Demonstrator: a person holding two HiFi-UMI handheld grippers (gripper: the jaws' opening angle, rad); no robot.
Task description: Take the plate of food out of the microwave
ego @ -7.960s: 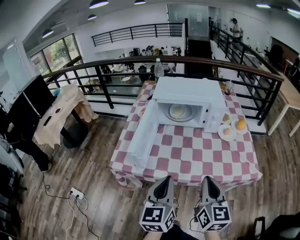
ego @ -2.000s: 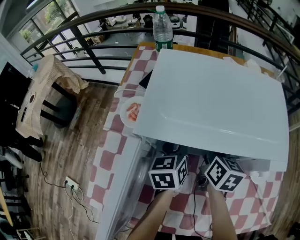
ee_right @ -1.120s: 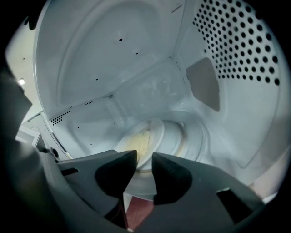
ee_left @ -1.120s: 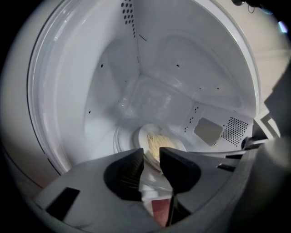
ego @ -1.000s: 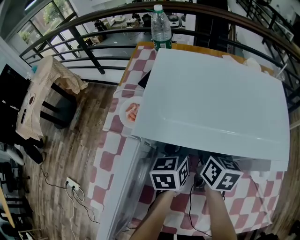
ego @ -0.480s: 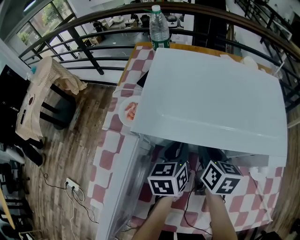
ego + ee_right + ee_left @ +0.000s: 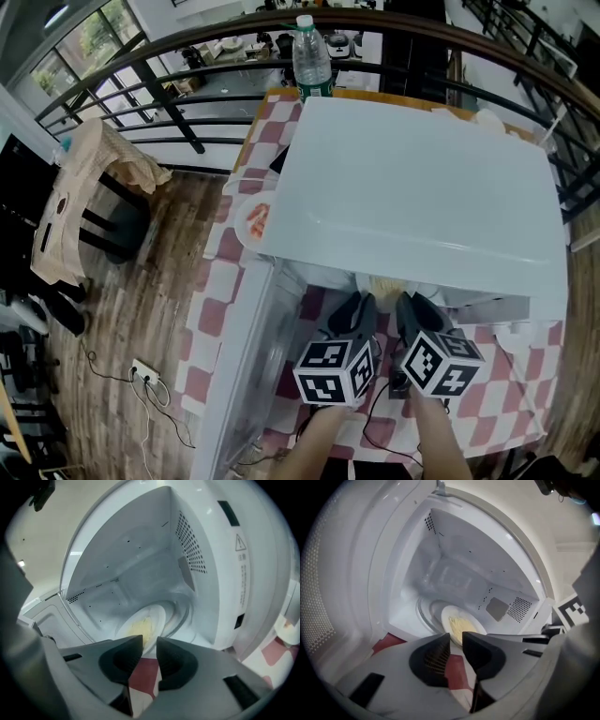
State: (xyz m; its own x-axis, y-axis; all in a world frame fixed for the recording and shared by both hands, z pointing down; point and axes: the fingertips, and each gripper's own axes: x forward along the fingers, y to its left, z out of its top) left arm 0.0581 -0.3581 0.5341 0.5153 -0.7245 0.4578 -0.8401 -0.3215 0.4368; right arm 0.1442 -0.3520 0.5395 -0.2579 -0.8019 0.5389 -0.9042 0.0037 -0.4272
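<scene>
Left tool stands with jaws apart and nothing between them. Right tool has jaws apart but closing, likewise empty. Round white plate of yellowish food sits at lower centre of both gripper views, on the glass turntable inside the open white microwave oven. It lies straight beyond both tips, neither tool clearly nearer. In the head view the oven top hides nearly all of the plate.
</scene>
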